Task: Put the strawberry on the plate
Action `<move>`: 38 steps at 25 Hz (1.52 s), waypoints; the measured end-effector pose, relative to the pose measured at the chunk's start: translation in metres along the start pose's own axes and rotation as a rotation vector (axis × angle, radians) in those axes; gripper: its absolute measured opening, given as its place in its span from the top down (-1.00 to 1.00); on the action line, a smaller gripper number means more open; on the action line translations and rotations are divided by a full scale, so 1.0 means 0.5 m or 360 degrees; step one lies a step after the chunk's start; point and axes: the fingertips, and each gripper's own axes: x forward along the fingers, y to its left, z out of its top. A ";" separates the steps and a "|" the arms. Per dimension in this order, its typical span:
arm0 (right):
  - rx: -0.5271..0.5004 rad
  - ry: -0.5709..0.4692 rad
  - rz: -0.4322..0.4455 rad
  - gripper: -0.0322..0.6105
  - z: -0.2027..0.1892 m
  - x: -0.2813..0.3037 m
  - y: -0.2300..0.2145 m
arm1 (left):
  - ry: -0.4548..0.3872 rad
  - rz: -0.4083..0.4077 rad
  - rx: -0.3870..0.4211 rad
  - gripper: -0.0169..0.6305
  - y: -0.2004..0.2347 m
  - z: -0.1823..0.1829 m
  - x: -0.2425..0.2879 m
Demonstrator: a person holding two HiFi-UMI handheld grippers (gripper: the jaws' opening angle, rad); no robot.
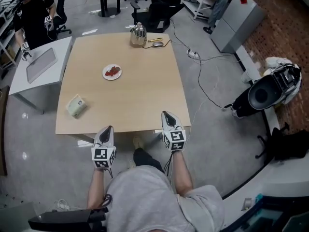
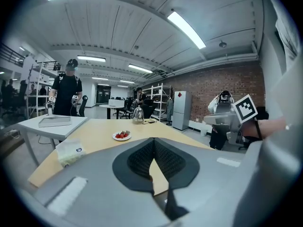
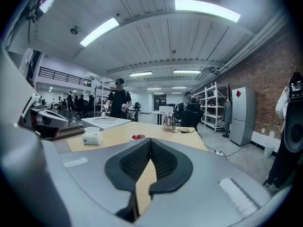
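Left gripper and right gripper hover at the near tabletop edge, jaws closed together, holding nothing. Toward 11 o'clock, mid-tabletop, the plate already carries the strawberry, so I judge the task done, nothing left to move

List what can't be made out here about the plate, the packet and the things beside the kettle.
- The strawberries on the plate: too small in every view to count. The head view shows only a red patch.
- The packet: its print is too small to read in any view.
- The small items beside the kettle: too small to name in the head view.
- The near part of the table: hidden by each gripper's own body in both gripper views.
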 end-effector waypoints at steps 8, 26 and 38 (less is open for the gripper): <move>0.0071 0.0015 -0.0072 0.88 -0.030 -0.081 0.005 | -0.0030 -0.0037 0.0032 0.89 -0.016 0.014 -0.009; 0.0143 0.0051 -0.0001 0.88 -0.066 -0.135 0.044 | -0.0006 -0.0049 0.0027 0.89 -0.027 -0.002 -0.023; 0.0101 0.0052 0.0012 0.88 -0.067 -0.122 0.052 | -0.0004 -0.0024 0.0009 0.89 -0.015 -0.012 -0.026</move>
